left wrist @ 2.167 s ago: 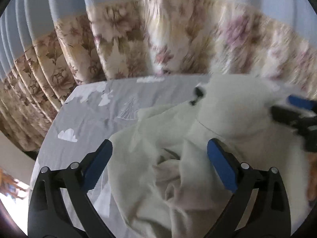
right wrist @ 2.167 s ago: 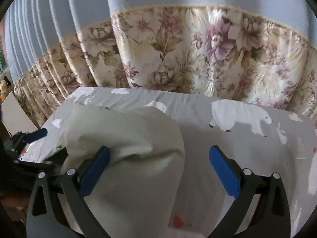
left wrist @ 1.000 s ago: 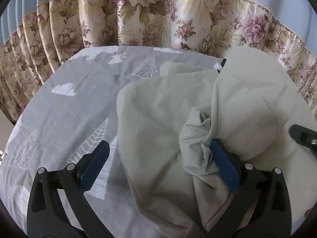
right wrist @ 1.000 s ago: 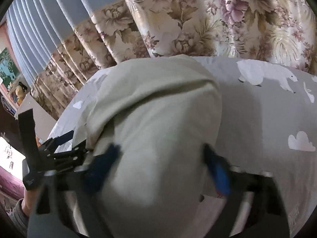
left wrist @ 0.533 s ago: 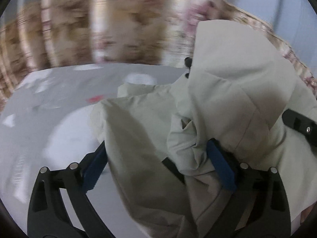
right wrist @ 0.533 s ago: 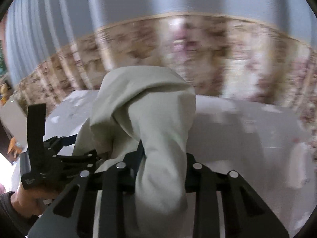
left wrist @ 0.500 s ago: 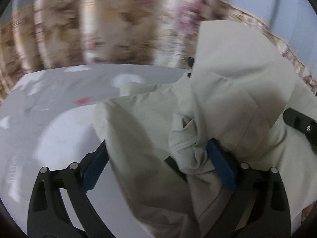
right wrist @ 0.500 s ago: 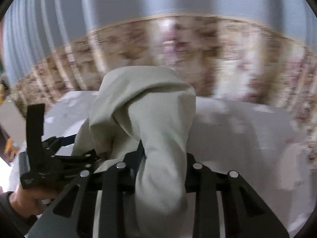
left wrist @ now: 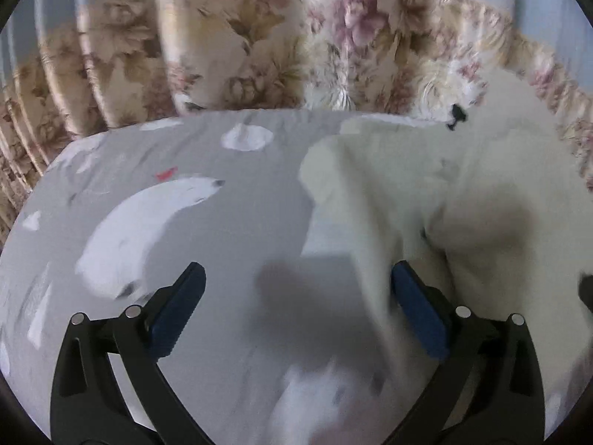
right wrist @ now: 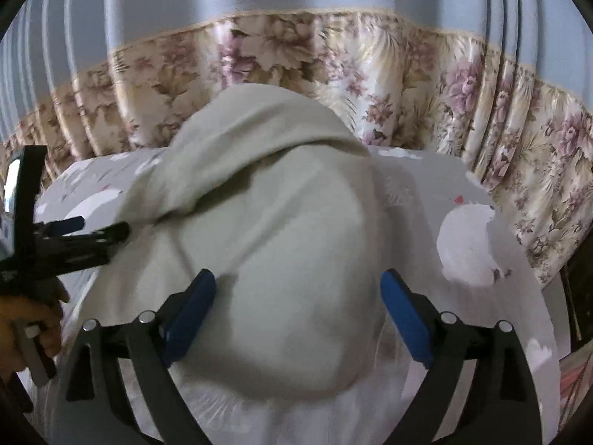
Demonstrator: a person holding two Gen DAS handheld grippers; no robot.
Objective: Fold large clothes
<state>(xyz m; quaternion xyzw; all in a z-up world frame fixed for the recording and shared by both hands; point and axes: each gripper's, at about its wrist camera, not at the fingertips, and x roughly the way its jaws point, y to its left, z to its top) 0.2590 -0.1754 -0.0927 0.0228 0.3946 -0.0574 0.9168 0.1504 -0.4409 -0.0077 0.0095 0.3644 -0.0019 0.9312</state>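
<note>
A large cream garment lies bunched in a rounded heap on the grey printed bedsheet. My right gripper is open, its blue pads either side of the heap's near bulge. In the left wrist view the garment fills the right half, with a small black toggle near its far edge. My left gripper is open over bare sheet; its right pad sits against the garment's left edge. The left gripper also shows in the right wrist view, held by a hand at the left.
A floral curtain with a blue upper part hangs close behind the bed. The sheet carries white polar bear prints to the left of the garment. The bed's right edge drops off near dark furniture.
My right gripper has opened and let go of the garment, which has dropped into a heap. My left gripper has swung left, so bare sheet now lies between its pads.
</note>
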